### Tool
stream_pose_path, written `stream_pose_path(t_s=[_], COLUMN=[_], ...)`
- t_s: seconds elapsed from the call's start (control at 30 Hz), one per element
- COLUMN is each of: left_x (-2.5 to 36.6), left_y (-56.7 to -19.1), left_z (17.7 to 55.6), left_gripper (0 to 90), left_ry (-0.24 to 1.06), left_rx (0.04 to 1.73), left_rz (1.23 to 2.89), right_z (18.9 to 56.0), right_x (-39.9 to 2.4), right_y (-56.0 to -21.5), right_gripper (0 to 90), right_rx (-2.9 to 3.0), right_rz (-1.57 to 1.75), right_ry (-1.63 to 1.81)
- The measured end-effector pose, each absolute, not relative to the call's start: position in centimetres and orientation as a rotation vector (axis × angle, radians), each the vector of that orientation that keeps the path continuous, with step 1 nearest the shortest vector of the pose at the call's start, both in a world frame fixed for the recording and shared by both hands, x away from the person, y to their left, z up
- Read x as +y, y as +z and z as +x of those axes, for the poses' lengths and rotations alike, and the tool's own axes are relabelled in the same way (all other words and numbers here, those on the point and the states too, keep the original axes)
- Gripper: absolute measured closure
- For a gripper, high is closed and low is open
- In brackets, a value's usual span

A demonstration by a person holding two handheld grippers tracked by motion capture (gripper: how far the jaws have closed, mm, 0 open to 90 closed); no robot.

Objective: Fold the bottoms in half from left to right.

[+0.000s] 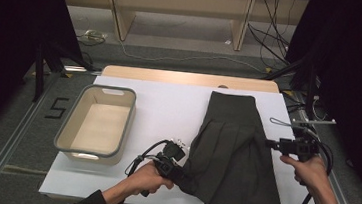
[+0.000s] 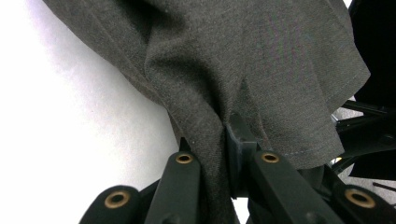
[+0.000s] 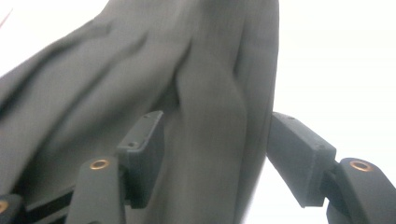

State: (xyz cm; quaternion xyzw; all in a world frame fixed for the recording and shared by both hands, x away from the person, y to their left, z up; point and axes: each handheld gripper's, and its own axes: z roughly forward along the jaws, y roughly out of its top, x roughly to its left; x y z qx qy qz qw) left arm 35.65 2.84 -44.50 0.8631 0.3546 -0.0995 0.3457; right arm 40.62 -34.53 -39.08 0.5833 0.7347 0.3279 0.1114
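On the white tabletop (image 1: 168,106) I've got a dark grey pleated skirt (image 1: 235,147) laid out right of centre, hem toward me, waistband at the far end. My left claw (image 1: 178,174) is clamped tight on the near-left corner of the hem; in the left gripper view the cloth (image 2: 210,93) is bunched right between the jaws. My right claw (image 1: 269,143) sits at the skirt's right edge with its jaws apart, fabric (image 3: 205,116) lying loose between them and not pinched.

Looks to me like I'm mid-fold, right side let go. Next I'd guess the left corner gets carried across, or the right claw re-grips further along.

Room-wise: the grey bin (image 1: 97,124) sits well apart on the left, plenty of bare white between. The hem is close to the near edge though, so careful pulling toward me.
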Motion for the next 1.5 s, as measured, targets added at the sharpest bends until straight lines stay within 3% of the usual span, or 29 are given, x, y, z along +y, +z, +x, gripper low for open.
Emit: stream_pose_path(t_s=[0.2,0.5,0.57,0.67,0.73,0.9,1.03,1.3,1.5], left_x=[2.9,2.8,2.7,2.6,2.5,1.9,1.4,1.7,2.4], left_y=[-44.5,-44.6,-44.6,-44.5,-44.3,-44.2,-43.9,-42.2,-41.3], left_z=[35.5,35.3,35.2,35.1,34.9,34.4,34.0,33.6,33.9], left_gripper=[82.7,81.4,81.5,82.0,82.5,82.3,79.4,45.3,40.1], left_ry=[-0.249,-0.251,-0.251,-0.251,-0.257,-0.281,-0.273,-0.224,-0.184], left_rx=[0.909,0.902,0.902,0.899,0.889,0.886,0.861,0.820,0.838], left_rz=[2.251,2.257,2.255,2.249,2.246,2.210,2.204,2.176,2.158], right_z=[45.1,48.8,49.5,49.9,49.9,49.7,49.6,49.6,49.6], right_x=[-32.7,-30.7,-30.4,-29.7,-29.4,-30.7,-31.1,-31.2,-31.2], right_y=[-39.5,-40.4,-40.9,-41.1,-40.9,-39.3,-40.4,-42.0,-42.0], right_gripper=[39.7,43.2,50.3,80.4,87.2,88.7,88.5,86.9,85.5], right_rx=[2.147,2.192,2.212,2.222,2.236,2.143,2.107,2.117,2.121], right_rz=[1.739,1.786,1.810,1.778,1.757,1.752,1.733,1.714,1.709], right_ry=[0.960,0.895,0.890,0.823,0.790,0.781,0.695,0.666,0.653])
